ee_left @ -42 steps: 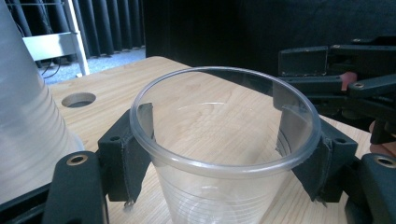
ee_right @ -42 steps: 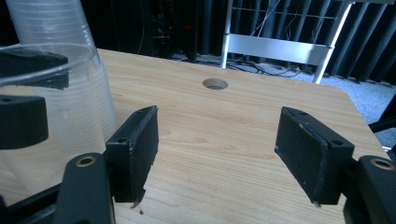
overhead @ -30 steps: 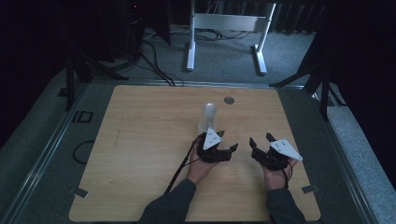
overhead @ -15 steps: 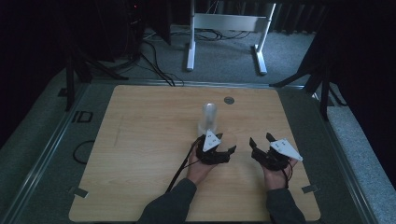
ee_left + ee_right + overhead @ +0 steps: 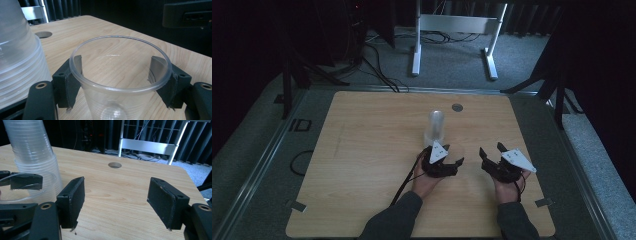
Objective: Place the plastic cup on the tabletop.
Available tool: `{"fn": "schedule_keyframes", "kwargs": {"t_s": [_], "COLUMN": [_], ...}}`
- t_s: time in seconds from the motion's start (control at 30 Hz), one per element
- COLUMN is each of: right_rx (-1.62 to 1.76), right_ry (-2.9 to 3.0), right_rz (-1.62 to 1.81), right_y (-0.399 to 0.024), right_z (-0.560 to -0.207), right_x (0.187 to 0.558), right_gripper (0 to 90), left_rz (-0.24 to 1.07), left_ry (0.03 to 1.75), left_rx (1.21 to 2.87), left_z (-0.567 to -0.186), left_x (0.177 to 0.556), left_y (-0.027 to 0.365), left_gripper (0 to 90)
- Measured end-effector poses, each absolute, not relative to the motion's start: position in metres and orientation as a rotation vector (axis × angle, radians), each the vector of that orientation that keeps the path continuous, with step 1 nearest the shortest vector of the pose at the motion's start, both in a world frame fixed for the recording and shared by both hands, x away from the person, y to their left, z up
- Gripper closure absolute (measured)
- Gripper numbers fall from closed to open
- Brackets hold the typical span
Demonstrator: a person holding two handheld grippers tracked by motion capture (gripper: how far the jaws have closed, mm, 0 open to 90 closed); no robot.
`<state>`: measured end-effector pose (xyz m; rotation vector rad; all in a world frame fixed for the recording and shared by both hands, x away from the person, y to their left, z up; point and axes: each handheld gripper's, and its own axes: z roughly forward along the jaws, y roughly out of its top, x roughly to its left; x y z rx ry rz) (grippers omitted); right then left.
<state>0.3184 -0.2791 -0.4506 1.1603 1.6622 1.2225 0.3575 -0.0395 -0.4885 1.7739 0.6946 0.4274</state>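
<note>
A single clear plastic cup (image 5: 125, 88) stands upright between the black jaws of my left gripper (image 5: 120, 82), whose pads press its wall just under the rim on both sides. From above, that left gripper (image 5: 455, 154) sits right of the table's middle, just in front of a tall stack of clear cups (image 5: 435, 125). The stack (image 5: 17, 62) rises close on the gripper's left. My right gripper (image 5: 491, 149) rests a little to the right, open, with only bare wood between its pads (image 5: 116, 202). It sees the stack (image 5: 32, 145) and the held cup (image 5: 27, 191).
The wooden table (image 5: 362, 165) has a round cable hole (image 5: 457, 107) behind the stack. Broad bare wood lies to the left and at the back. A white metal stand (image 5: 452, 25) and cables lie on the floor beyond the table. Dark curtains surround it.
My left gripper has slid a touch toward the near edge with the cup. The right gripper has hardly moved.
</note>
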Motion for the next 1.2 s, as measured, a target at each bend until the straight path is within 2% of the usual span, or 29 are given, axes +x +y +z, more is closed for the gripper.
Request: {"fn": "schedule_keyframes", "kwargs": {"t_s": [0.53,0.83,1.2], "right_rx": [1.157,1.157,1.155], "right_ry": [1.666,1.668,1.667], "right_rz": [1.220,1.219,1.218], "right_y": [-0.2788,-0.2784,-0.2783], "right_z": [-0.4512,-0.4511,-0.4509], "right_x": [0.3186,0.3184,0.3181], "right_gripper": [29.8,29.8,29.8], "left_rz": [0.409,0.422,0.402], "left_ry": [0.704,0.717,0.722], "left_rx": [1.781,1.799,1.823], "left_z": [-0.4926,-0.4931,-0.4938], "left_x": [0.3570,0.3567,0.3557], "left_y": [-0.0394,-0.0397,-0.0386], "left_gripper": [26.0,17.9,12.6]}}
